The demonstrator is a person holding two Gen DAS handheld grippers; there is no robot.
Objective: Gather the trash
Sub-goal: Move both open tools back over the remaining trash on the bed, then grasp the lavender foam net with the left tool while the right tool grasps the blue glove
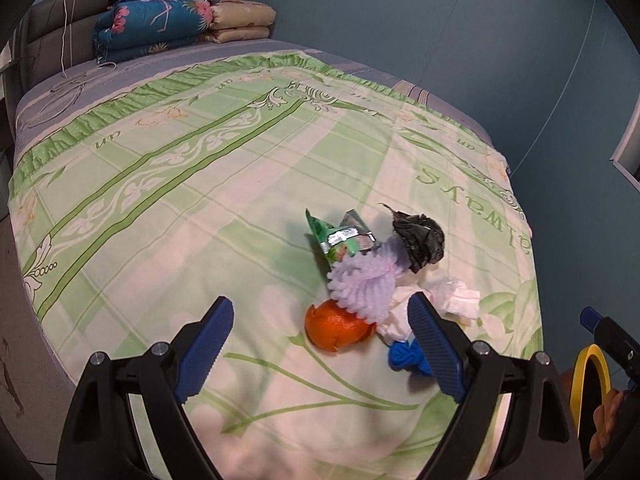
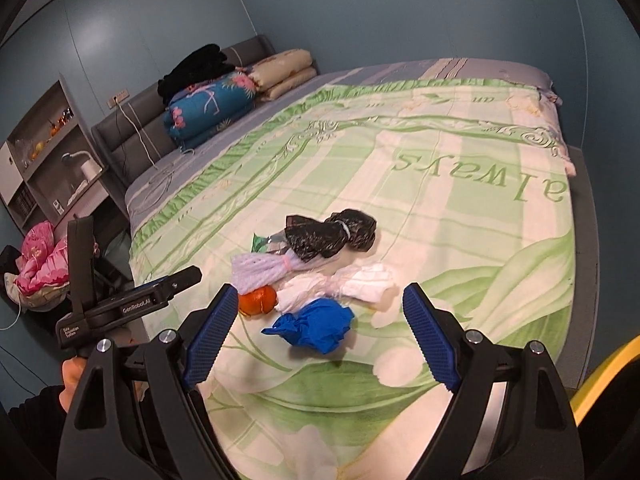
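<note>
From the left wrist view, the left gripper (image 1: 320, 344) hangs above the bed (image 1: 180, 184) with its jaws spread wide and nothing between them. The trash lies bunched near the bed's near edge: an orange peel (image 1: 334, 328) just ahead between the fingers, a lilac foam net (image 1: 366, 284) touching its top, a green wrapper (image 1: 340, 238) and a black bag (image 1: 420, 240) behind, white tissue (image 1: 456, 298) to the right, and a blue wad (image 1: 406, 356) partly hidden by the right finger. Folded quilts (image 1: 160, 24) sit at the headboard.

From the right wrist view, the right gripper (image 2: 316, 338) is also wide and empty, with the blue wad (image 2: 314, 326) lying just ahead between its fingers. The peel (image 2: 258, 300), net (image 2: 260, 270), tissue (image 2: 348, 286) and bag (image 2: 332, 234) lie just beyond. The left gripper (image 2: 132, 304) shows at the left, beside the bed (image 2: 460, 220).
</note>
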